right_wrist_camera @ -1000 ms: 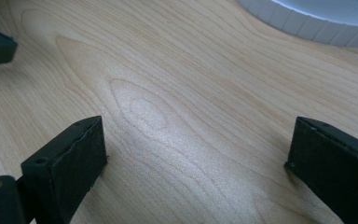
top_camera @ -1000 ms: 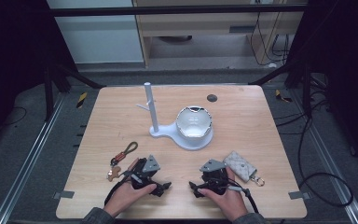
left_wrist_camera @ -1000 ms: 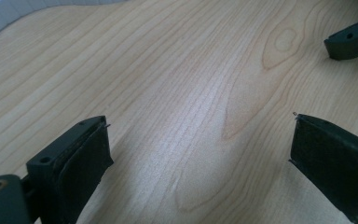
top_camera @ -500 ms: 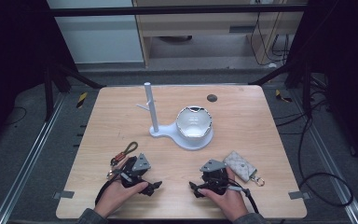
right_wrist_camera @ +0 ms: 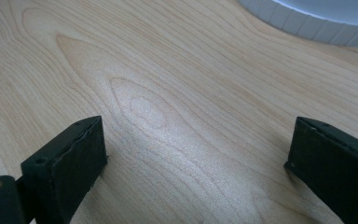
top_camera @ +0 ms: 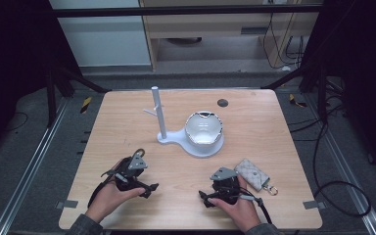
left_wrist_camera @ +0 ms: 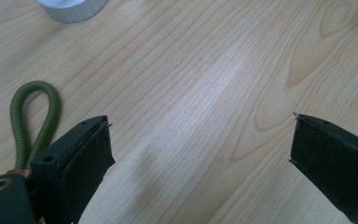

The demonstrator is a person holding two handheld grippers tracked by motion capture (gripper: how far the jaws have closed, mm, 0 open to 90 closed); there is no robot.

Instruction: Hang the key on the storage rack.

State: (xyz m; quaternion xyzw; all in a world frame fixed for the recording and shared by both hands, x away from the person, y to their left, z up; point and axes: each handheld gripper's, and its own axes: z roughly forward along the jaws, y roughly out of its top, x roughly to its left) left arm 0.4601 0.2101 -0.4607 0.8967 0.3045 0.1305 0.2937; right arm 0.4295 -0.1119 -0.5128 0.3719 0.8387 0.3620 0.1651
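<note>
L gripper: jaws wide apart, nothing between them but bare table. Its left jaw sits just beside a green cord loop (the loop lies flat on the wood, an orange bit at its lower end touching or tucked behind the jaw, can't tell which). In the high view the L gripper is at the near-left part of the table, held in the left hand, with the cord loop peeking out just past its grey top plate.

R gripper: jaws also wide, only wood grain between them, holding nothing. In the high view the R gripper is near the front edge, right of centre, in the right hand; cable trails off toward the person.

Just right of the R gripper lies a grey pouch w/ a small metal ring at its near-right end, close to the gripper but apart from the jaws.

Farther out, mid-table: a white stand w/ an upright post and a round base that carries a white bowl (rim looks uneven). The base edge shows at the top of both gripper views. A dark round spot sits near the far edge, well apart from everything else.
</note>
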